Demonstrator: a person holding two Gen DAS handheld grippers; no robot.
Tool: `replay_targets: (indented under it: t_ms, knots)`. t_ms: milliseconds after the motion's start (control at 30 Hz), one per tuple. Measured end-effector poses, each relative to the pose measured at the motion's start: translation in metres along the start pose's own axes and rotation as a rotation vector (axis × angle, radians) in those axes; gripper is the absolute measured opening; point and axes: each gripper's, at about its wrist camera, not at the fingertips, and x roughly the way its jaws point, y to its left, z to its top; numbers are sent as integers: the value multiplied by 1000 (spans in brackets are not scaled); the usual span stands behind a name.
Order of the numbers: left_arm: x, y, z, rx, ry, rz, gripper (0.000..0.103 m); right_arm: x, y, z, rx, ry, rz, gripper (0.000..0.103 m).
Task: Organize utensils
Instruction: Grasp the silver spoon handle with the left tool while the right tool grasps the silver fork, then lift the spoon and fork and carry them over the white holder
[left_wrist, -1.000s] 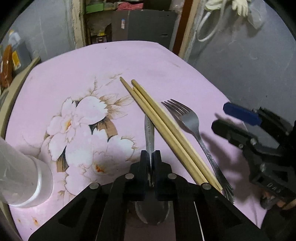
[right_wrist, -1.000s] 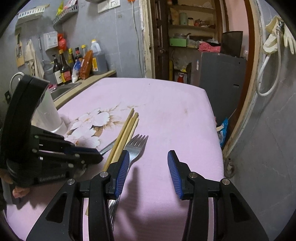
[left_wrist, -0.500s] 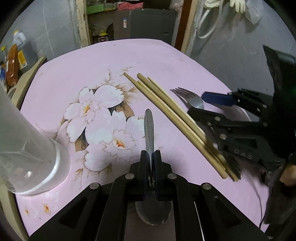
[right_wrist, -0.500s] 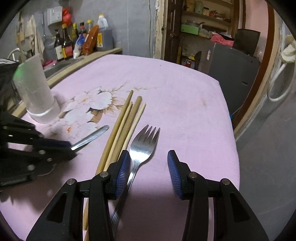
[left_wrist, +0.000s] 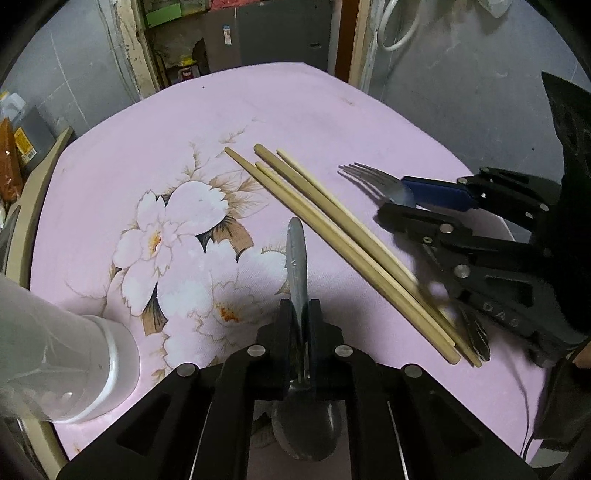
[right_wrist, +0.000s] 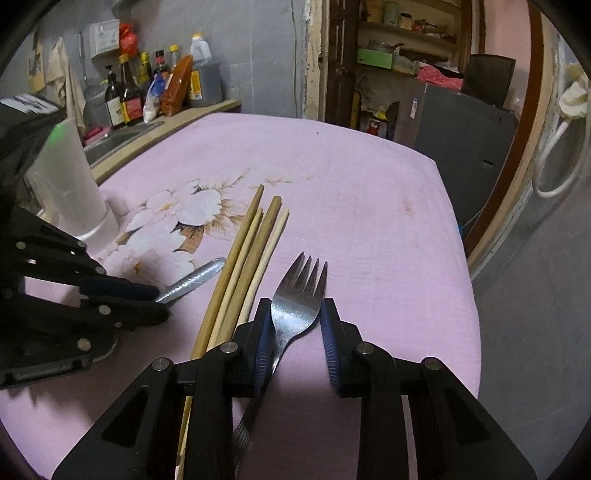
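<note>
Two claws work the pink tabletop (right_wrist: 369, 206). Since a second ago the right claw (right_wrist: 297, 334) has come down around the fork (right_wrist: 297, 295), jaws closing, not yet pinching. Left claw (left_wrist: 300, 325) stays pressed on the spoon (left_wrist: 297, 258). Four chopsticks (left_wrist: 332, 236) lie between.

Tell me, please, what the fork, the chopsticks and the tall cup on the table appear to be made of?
The fork looks like polished metal, likely stainless steel: grey and mirror-shiny with glints on the tines. The chopsticks look like bare wood or bamboo: pale tan, matte, slightly uneven in tone. The tall cup looks like frosted, translucent plastic with a white base ring, though glass cannot be ruled out.
</note>
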Motion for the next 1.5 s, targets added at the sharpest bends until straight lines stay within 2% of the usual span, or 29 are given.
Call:
replay_targets:
  t_ms: [200, 400, 533, 733, 800, 1067, 1233, 1500]
  knots:
    - [-15, 3, -26, -41, -100, -27, 5, -23, 0, -6, 43, -94, 5, 23]
    - [-45, 6, -52, -98, -204, 0, 5, -50, 15, -16, 4, -210, -39, 23]
    - [-71, 8, -72, -138, -312, 0, 5, -68, 25, -22, -17, -294, -56, 22]
    - [-100, 7, -95, -183, -477, 52, 5, -87, 40, -30, -35, -398, -100, 22]
    - [-109, 5, -99, -184, -529, 72, 5, -92, 42, -33, -15, -419, -89, 22]
    - [-124, 1, -109, -193, -629, 110, 5, -109, 57, -41, -24, -505, -102, 22]
    - [-127, 5, -113, -209, -640, 95, 5, -111, 65, -38, -31, -526, -92, 22]
    - [-148, 11, -123, -243, -734, 108, 5, -119, 76, -34, -46, -582, -88, 22]
